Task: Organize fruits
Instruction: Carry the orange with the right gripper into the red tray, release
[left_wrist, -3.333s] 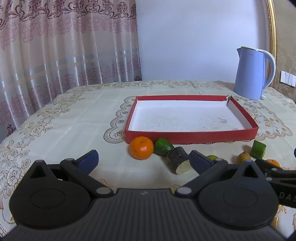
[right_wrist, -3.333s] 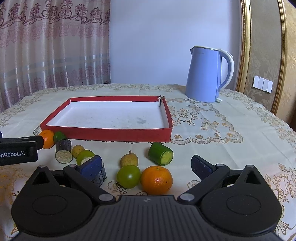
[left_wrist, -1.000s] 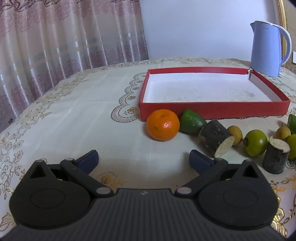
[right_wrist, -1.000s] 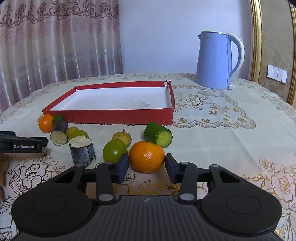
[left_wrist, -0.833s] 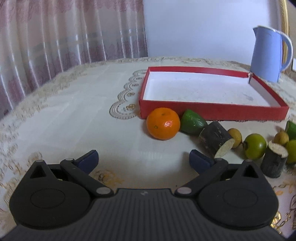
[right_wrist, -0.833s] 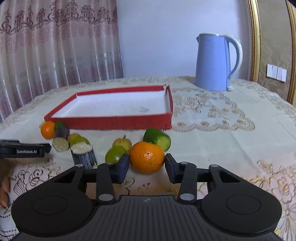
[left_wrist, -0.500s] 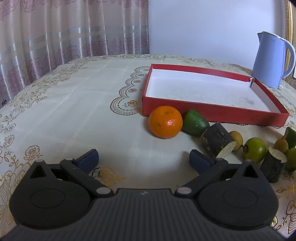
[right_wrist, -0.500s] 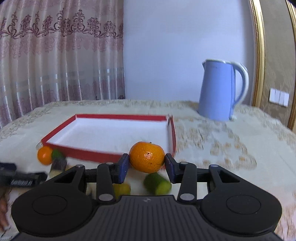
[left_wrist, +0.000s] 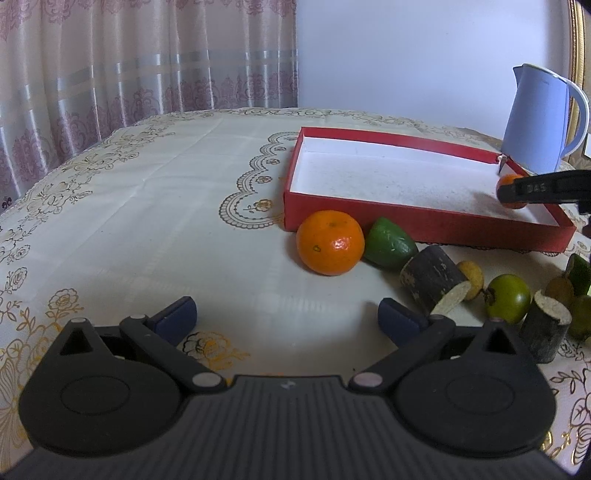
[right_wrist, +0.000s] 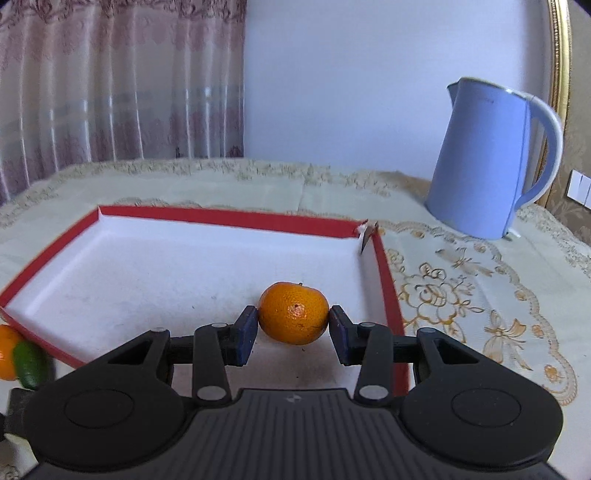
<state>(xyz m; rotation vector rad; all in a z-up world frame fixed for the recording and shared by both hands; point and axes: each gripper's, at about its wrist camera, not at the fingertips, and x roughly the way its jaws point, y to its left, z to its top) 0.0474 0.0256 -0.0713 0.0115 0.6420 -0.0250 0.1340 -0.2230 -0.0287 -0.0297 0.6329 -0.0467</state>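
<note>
My right gripper (right_wrist: 293, 328) is shut on an orange (right_wrist: 293, 312) and holds it over the near right part of the red tray (right_wrist: 229, 216). The left wrist view shows that same orange (left_wrist: 508, 181) by the tray's right wall (left_wrist: 436, 220), partly hidden behind the right gripper's finger. My left gripper (left_wrist: 286, 319) is open and empty above the tablecloth. Ahead of it lie a second orange (left_wrist: 330, 242), a green fruit (left_wrist: 388, 242), a dark cut stalk piece (left_wrist: 433, 278), a round green fruit (left_wrist: 508, 297) and a second stalk piece (left_wrist: 546, 328).
A blue kettle (right_wrist: 491, 158) stands behind the tray's far right corner. Small yellowish fruits (left_wrist: 472, 275) lie among the pieces in front of the tray. Curtains hang behind the table, and bare cloth (left_wrist: 147, 206) stretches left of the tray.
My right gripper has lifted the orange off the cloth and carried it forward over the tray. The left gripper has stayed nearly in place, still open.
</note>
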